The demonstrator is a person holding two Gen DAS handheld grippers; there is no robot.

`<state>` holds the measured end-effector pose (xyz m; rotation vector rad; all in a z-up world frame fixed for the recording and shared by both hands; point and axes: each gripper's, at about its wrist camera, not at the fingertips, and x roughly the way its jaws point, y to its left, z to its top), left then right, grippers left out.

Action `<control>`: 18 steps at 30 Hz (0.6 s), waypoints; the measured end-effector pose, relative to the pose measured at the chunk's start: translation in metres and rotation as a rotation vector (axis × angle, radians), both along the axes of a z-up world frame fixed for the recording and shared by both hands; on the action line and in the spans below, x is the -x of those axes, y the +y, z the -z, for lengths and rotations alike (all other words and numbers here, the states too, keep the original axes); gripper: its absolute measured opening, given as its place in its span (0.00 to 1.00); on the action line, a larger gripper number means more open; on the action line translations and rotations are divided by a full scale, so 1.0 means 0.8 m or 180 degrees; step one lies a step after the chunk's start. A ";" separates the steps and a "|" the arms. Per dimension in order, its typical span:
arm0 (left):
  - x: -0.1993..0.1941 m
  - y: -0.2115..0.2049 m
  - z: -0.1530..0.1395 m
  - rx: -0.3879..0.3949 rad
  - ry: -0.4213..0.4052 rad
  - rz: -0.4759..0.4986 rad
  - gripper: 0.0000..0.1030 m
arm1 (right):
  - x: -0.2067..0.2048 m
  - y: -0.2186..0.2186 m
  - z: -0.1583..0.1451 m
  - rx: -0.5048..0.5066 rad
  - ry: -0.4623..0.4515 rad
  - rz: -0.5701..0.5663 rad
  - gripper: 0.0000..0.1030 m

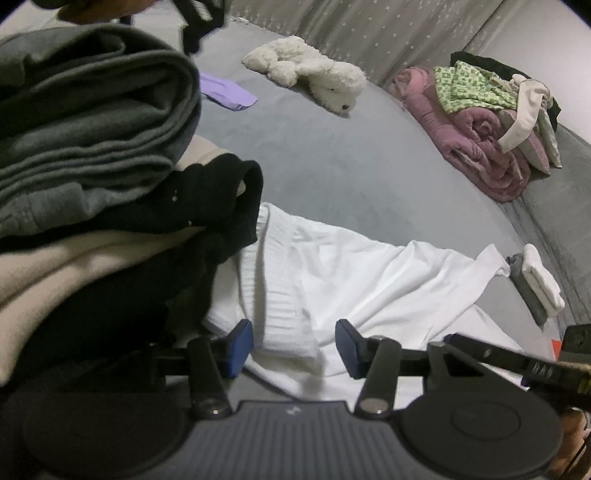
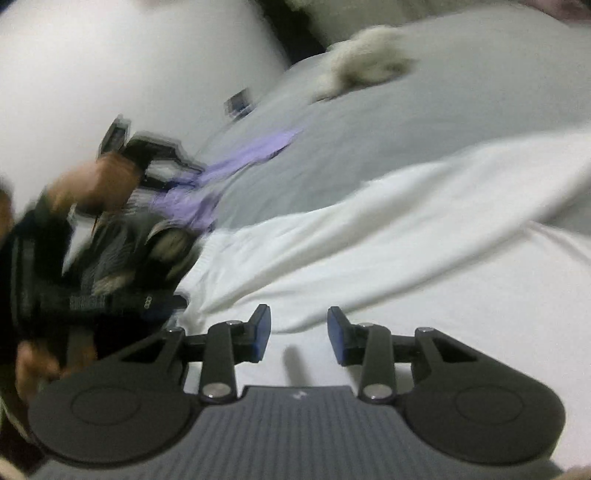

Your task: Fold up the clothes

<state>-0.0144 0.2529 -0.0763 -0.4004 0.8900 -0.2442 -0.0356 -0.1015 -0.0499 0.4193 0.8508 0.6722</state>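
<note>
Jaws released on both the left gripper (image 1: 294, 345) and right gripper (image 2: 298, 334), low over the white garment (image 1: 369, 280).

a wide bed (image 1: 325, 162) with a grey sheet fills the scene. at its far side hangs a grey curtain (image 1: 369, 33) dotted with small pale marks, and a plain pale wall (image 1: 546, 48) stands far right. the light is dim and even.

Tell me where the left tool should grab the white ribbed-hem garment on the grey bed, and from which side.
Grip the white garment by its thick ribbed hem, which lies between the open left tool fingers. Come straight forward from the near edge: the folded band gives a firm ridge, likely easier than the flat cloth.
</note>
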 end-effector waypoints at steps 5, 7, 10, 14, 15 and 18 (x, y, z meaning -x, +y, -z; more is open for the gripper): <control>-0.001 -0.005 0.005 -0.0141 0.0038 -0.0018 0.40 | -0.004 -0.060 0.022 -0.0600 0.0479 0.0625 0.37; -0.001 -0.005 0.005 -0.0169 0.0042 -0.0045 0.38 | -0.005 -0.073 0.029 -0.0823 0.0582 0.0778 0.37; 0.000 -0.004 0.005 -0.0191 0.0048 -0.0085 0.35 | -0.009 -0.083 0.035 -0.1029 0.0660 0.0934 0.37; 0.001 -0.005 0.004 -0.0256 0.0050 -0.0122 0.25 | -0.017 -0.088 0.037 -0.1123 0.0680 0.1064 0.37; 0.002 -0.006 0.004 -0.0289 0.0041 -0.0121 0.24 | -0.019 -0.089 0.037 -0.1146 0.0685 0.1096 0.37; 0.004 -0.007 0.003 -0.0313 0.0022 -0.0159 0.23 | -0.025 -0.092 0.038 -0.1212 0.0697 0.1192 0.37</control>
